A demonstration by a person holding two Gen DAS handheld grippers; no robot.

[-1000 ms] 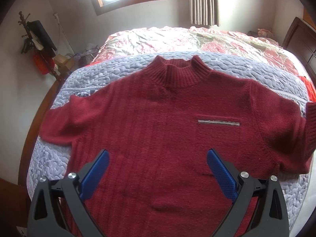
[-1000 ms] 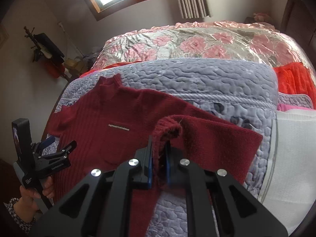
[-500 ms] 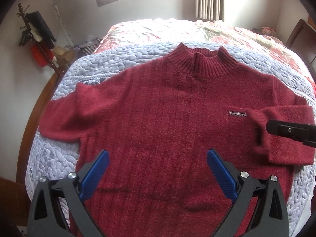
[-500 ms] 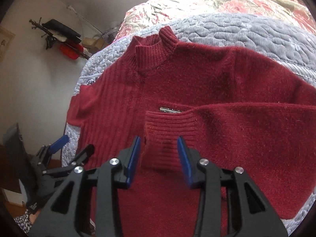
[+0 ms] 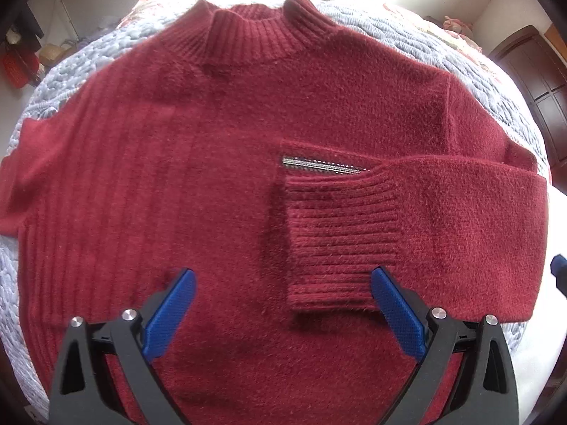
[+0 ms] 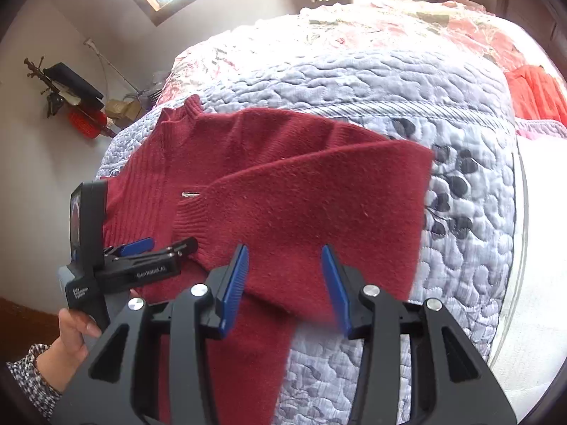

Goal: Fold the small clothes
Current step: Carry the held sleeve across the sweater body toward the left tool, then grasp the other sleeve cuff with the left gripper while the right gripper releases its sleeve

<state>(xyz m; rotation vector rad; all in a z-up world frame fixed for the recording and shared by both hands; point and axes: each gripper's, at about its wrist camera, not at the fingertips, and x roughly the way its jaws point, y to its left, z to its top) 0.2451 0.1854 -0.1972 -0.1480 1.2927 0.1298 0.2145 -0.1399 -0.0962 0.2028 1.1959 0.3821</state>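
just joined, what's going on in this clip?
A person holding a gripper in each hand is folding a dark red sweater laid flat on a grey quilted blanket on a bed. One sleeve lies folded across the chest, its ribbed cuff just below the zipper pocket. The other sleeve lies spread out. The left gripper and right gripper hover with jaws open, holding nothing.
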